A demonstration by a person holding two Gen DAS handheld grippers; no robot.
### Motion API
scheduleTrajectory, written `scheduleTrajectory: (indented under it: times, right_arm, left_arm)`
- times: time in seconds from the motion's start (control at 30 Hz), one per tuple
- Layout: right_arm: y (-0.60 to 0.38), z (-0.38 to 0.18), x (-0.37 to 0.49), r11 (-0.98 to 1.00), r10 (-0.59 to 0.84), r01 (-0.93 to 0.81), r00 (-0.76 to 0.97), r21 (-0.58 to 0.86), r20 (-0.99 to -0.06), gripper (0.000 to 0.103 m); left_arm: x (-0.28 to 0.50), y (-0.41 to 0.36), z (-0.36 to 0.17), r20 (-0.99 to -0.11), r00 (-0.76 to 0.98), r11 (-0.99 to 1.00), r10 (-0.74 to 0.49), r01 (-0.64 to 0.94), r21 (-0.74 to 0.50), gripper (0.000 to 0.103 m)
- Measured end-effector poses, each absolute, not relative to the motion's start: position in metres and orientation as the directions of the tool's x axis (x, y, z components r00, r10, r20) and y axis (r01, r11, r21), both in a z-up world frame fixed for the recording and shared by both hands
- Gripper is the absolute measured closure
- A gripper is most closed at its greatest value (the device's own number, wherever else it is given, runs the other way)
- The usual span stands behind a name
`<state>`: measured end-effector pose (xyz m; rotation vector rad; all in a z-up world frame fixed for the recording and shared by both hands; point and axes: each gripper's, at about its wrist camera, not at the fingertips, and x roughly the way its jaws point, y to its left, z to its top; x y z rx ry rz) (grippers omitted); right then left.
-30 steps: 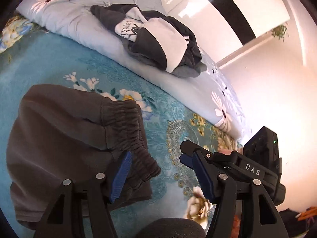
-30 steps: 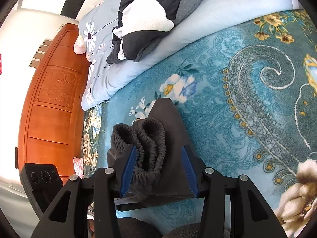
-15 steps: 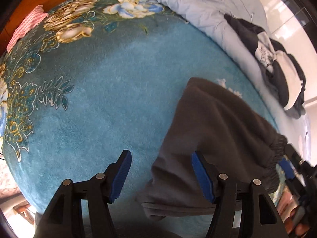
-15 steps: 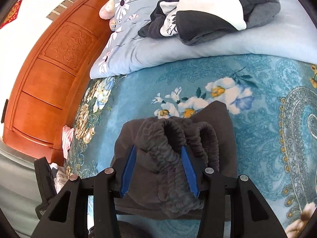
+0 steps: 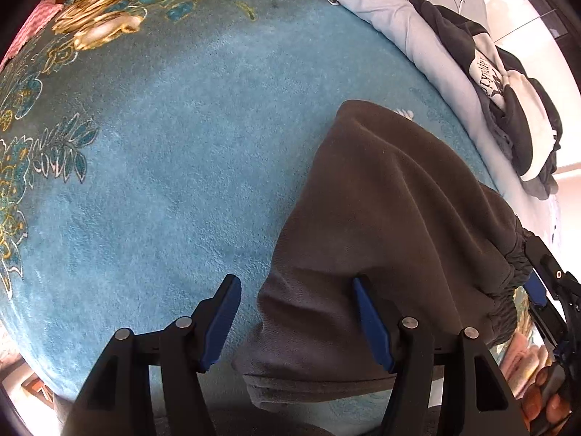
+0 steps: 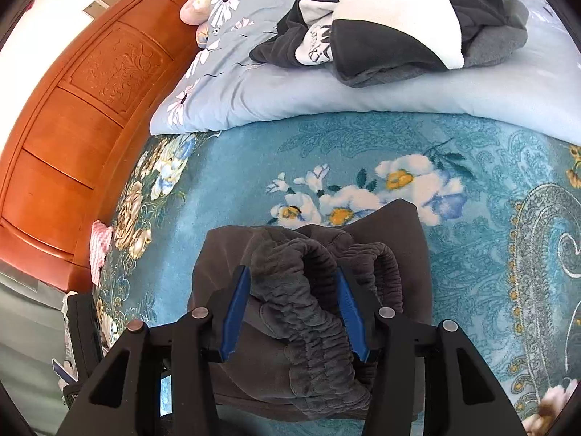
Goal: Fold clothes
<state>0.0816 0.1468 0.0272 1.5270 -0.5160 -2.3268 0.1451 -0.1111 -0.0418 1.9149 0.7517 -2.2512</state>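
Observation:
Dark grey folded pants (image 5: 392, 225) lie on the teal floral blanket (image 5: 174, 138). My left gripper (image 5: 296, 312) is open at the pants' near folded edge, its right finger over the cloth and its left over bare blanket. In the right wrist view, my right gripper (image 6: 292, 305) is open and straddles the bunched elastic waistband (image 6: 308, 290) of the pants (image 6: 395, 239). The right gripper also shows at the right edge of the left wrist view (image 5: 548, 290).
A heap of black, white and grey clothes (image 6: 399, 21) lies on the light blue duvet (image 6: 254, 87) beyond the pants. An orange wooden headboard (image 6: 72, 116) stands at the left. A pink cloth (image 6: 100, 250) lies at the blanket's edge.
My left gripper has swung from the waistband end to the opposite folded end of the pants. My right gripper has moved forward over the waistband. Both stay open.

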Motion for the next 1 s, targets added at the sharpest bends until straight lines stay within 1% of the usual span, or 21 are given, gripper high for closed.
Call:
scheduleTrajectory:
  times: [0.03, 0.07, 0.1, 0.17, 0.27, 0.3, 0.37, 0.43, 0.57, 0.6, 0.63, 0.67, 0.73, 0.8, 0.87, 1.0]
  right_arm:
    - [0.146, 0.030, 0.083, -0.885, -0.449, 0.069, -0.386, 0.460, -0.806, 0.069]
    - [0.147, 0.032, 0.085, -0.879, -0.462, 0.079, -0.379, 0.470, -0.802, 0.077]
    - [0.147, 0.034, 0.087, -0.874, -0.475, 0.088, -0.372, 0.479, -0.798, 0.083]
    - [0.145, 0.038, 0.091, -0.861, -0.502, 0.122, -0.353, 0.493, -0.790, 0.086]
    - [0.133, 0.038, 0.096, -0.853, -0.522, 0.192, -0.285, 0.485, -0.804, 0.086]
    - [0.129, 0.038, 0.097, -0.862, -0.506, 0.211, -0.285, 0.462, -0.814, 0.084]
    - [0.125, 0.036, 0.098, -0.861, -0.506, 0.230, -0.287, 0.454, -0.813, 0.084]
    - [0.124, 0.028, 0.093, -0.853, -0.521, 0.213, -0.270, 0.477, -0.810, 0.075]
    - [0.132, 0.010, 0.080, -0.852, -0.522, 0.118, -0.257, 0.509, -0.813, 0.071]
    - [0.134, 0.010, 0.079, -0.850, -0.525, 0.101, -0.264, 0.518, -0.809, 0.076]
    - [0.139, 0.014, 0.079, -0.847, -0.526, 0.093, -0.287, 0.523, -0.801, 0.089]
    - [0.146, 0.021, 0.079, -0.847, -0.522, 0.086, -0.321, 0.524, -0.790, 0.091]
    - [0.160, 0.033, 0.078, -0.849, -0.508, 0.071, -0.382, 0.524, -0.772, 0.091]
    - [0.175, 0.030, 0.070, -0.861, -0.480, 0.041, -0.397, 0.507, -0.782, 0.091]
    - [0.183, 0.011, 0.062, -0.875, -0.450, -0.008, -0.354, 0.484, -0.820, 0.091]
    - [0.194, -0.008, 0.062, -0.852, -0.477, -0.062, -0.319, 0.520, -0.819, 0.090]
  left_arm:
    - [0.146, -0.110, -0.041, -0.946, -0.212, -0.875, 0.246, 0.371, -0.311, 0.036]
    - [0.147, -0.108, -0.040, -0.944, -0.216, -0.877, 0.251, 0.363, -0.316, 0.036]
    - [0.148, -0.106, -0.040, -0.941, -0.220, -0.880, 0.256, 0.351, -0.321, 0.036]
    - [0.149, -0.100, -0.038, -0.943, -0.218, -0.893, 0.250, 0.325, -0.311, 0.036]
    - [0.151, -0.091, -0.036, -0.949, -0.215, -0.911, 0.230, 0.295, -0.288, 0.036]
    - [0.152, -0.090, -0.036, -0.949, -0.215, -0.913, 0.230, 0.290, -0.286, 0.036]
    - [0.154, -0.089, -0.037, -0.949, -0.214, -0.912, 0.233, 0.290, -0.290, 0.036]
    - [0.157, -0.088, -0.038, -0.948, -0.212, -0.909, 0.239, 0.293, -0.295, 0.036]
    - [0.162, -0.087, -0.039, -0.946, -0.214, -0.908, 0.243, 0.294, -0.299, 0.036]
    - [0.164, -0.087, -0.039, -0.945, -0.216, -0.906, 0.247, 0.295, -0.305, 0.036]
    - [0.166, -0.087, -0.038, -0.942, -0.220, -0.903, 0.254, 0.294, -0.312, 0.036]
    - [0.167, -0.087, -0.038, -0.939, -0.224, -0.901, 0.260, 0.294, -0.319, 0.035]
    - [0.170, -0.085, -0.038, -0.936, -0.229, -0.902, 0.268, 0.282, -0.327, 0.035]
    - [0.170, -0.079, -0.039, -0.939, -0.217, -0.911, 0.267, 0.261, -0.319, 0.034]
    - [0.171, -0.075, -0.042, -0.946, -0.199, -0.919, 0.257, 0.252, -0.303, 0.034]
    - [0.181, -0.082, -0.043, -0.931, -0.207, -0.893, 0.302, 0.280, -0.352, 0.034]
